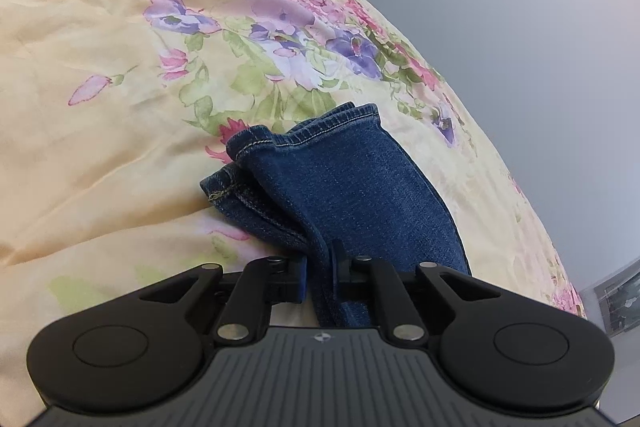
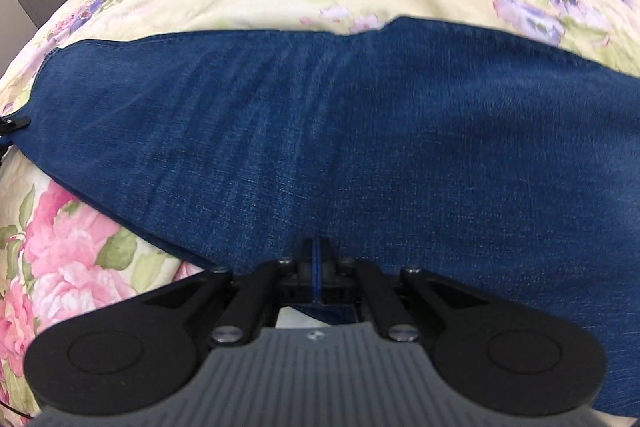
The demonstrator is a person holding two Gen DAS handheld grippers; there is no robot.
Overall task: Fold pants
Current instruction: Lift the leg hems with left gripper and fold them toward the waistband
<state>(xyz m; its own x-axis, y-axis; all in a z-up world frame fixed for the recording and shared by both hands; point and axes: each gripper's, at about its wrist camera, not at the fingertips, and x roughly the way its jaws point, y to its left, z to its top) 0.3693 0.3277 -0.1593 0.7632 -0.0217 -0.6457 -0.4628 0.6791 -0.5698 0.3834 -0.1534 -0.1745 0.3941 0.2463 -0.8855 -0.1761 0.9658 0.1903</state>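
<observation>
Here, left wrist view: left gripper [image 1: 320,277] pinched on the jeans [image 1: 344,187] near the 2 stacked hems, which lie on the floral duvet [image 1: 120,67]. Right wrist view: right gripper [image 2: 316,267] clamped tight on a denim edge, jeans spread across the duvet. Likely mid-fold; next move needs both grips carried over together, fabric kept taut.

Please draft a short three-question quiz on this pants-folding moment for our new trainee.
1. True or false: the left gripper is clamped on the jeans.
2. What lies under the jeans? A) bare wood B) floral bedspread C) grey carpet
3. Fill in: the right gripper is ____ on denim.

Key: 1 true, near the stitched hems. 2 B, the floral bedspread. 3 shut.
</observation>
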